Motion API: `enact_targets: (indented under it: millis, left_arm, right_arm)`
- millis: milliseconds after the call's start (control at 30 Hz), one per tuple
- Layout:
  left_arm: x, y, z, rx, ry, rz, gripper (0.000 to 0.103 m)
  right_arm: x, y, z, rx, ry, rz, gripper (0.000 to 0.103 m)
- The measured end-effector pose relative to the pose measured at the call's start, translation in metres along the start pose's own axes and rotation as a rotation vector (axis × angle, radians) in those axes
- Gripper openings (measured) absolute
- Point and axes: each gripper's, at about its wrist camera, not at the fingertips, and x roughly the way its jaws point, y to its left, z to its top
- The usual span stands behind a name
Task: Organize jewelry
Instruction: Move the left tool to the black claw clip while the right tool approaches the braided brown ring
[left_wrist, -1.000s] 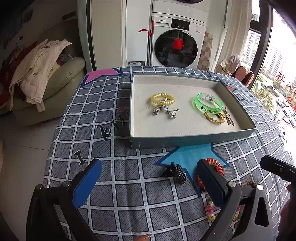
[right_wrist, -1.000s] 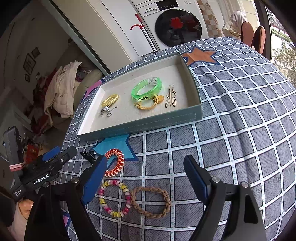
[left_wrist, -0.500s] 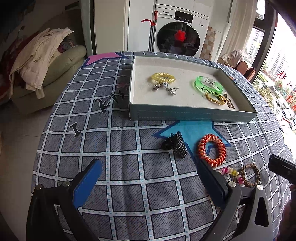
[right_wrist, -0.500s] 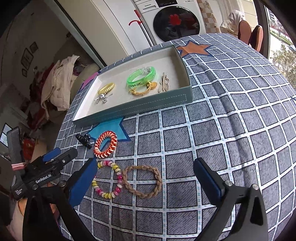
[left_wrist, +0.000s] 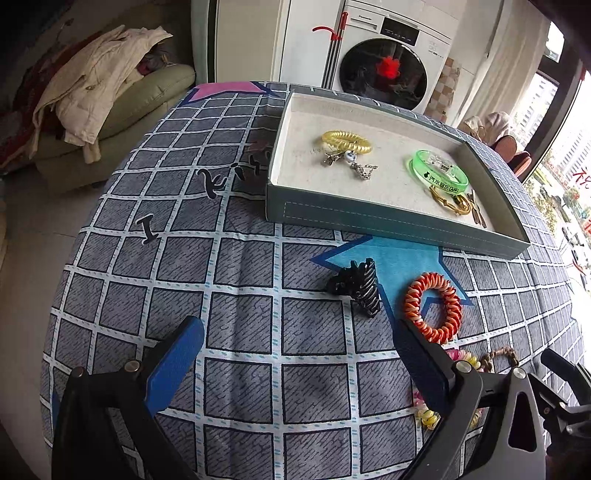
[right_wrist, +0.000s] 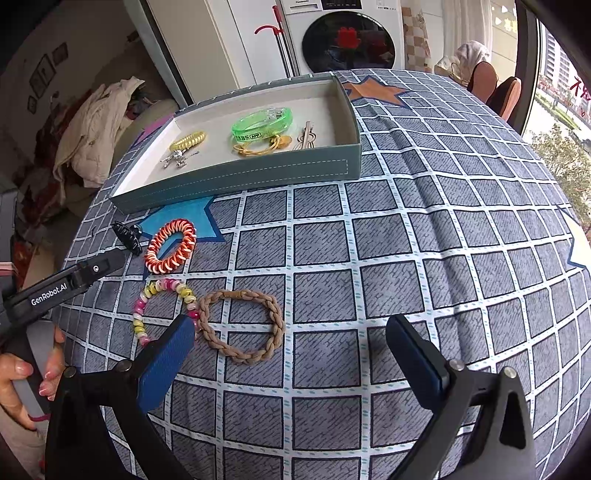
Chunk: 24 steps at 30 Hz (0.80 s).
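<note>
Checked tablecloth (right_wrist: 424, 258) covers the table; tray (right_wrist: 258, 173) sits far side w/ green bangle (right_wrist: 262, 123), yellow coil (left_wrist: 345, 140) inside. Near its front wall: black claw clip (left_wrist: 360, 286), orange coil tie (right_wrist: 170, 245), bead bracelet (right_wrist: 162, 302), braided bracelet (right_wrist: 242, 325) — all loose on cloth. Left gripper (left_wrist: 295, 350) & right gripper (right_wrist: 291, 343) both spread wide, holding nothing; cloth right of the braided bracelet lies bare.

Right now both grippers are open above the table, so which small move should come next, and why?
Probably lower the right gripper a little forward onto the braided bracelet. It lies just ahead of the open jaws, outside the tray, and apart from the bead bracelet. The left gripper has only bare cloth between its fingers.
</note>
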Motion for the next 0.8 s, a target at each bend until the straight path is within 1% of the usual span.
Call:
enact_targets:
  millis: [200,400,467,500,600,733,800]
  left_arm:
    - [0.006,0.0,0.004,-0.06,0.012,-0.004,0.103]
    - [0.01,-0.005,0.007,-0.081,-0.001,0.01,0.103]
    - [0.011,-0.007,0.008,-0.08,-0.006,0.025,0.103]
    - [0.012,-0.009,0.008,-0.079,-0.008,0.032,0.103]
    - [0.014,-0.011,0.01,-0.074,-0.016,0.041,0.103]
    - [0.015,-0.015,0.011,-0.036,-0.032,0.071,0.103]
    - [0.015,-0.015,0.011,-0.034,-0.036,0.072,0.103]
  right_arm:
    - [0.003,-0.002,-0.001,0.002,0.004,-0.024,0.103]
    - [0.005,-0.004,0.001,0.002,0.003,-0.034,0.1]
    - [0.005,-0.002,0.002,-0.007,-0.001,-0.039,0.097]
    - [0.006,-0.001,0.002,-0.015,0.0,-0.043,0.094]
    - [0.009,0.005,0.003,-0.044,0.001,-0.058,0.091]
    - [0.01,0.016,0.003,-0.1,-0.002,-0.089,0.081]
    - [0.011,0.02,0.002,-0.123,-0.002,-0.1,0.079]
